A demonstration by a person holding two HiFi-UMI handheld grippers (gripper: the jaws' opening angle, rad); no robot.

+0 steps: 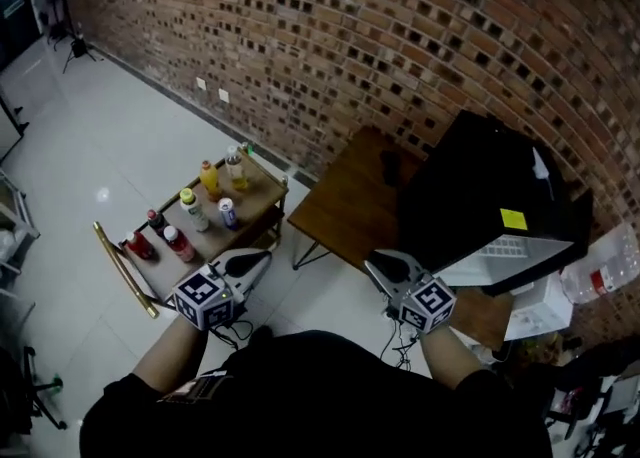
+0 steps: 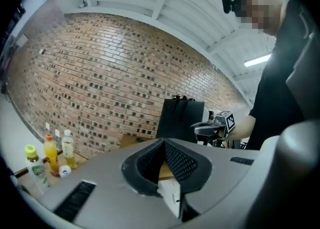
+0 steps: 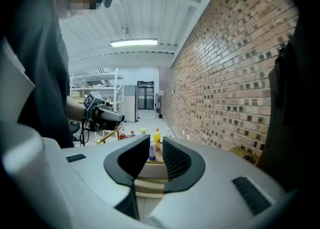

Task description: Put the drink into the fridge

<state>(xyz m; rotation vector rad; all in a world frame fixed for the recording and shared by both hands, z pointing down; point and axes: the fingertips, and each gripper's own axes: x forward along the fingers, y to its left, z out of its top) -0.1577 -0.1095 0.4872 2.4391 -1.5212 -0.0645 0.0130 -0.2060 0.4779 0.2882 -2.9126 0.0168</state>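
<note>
Pre-grasp, left gripper closed, right gripper slightly parted, both empty; next, probably reach for colourful plastic drink bottles at ten o'clock.

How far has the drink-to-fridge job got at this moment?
Nothing looks done: the drinks stand on the cart. Nothing is in hand: the left gripper is shut and empty, the right gripper slightly open and empty. Left: pick a drink and place it in the black fridge.
</note>
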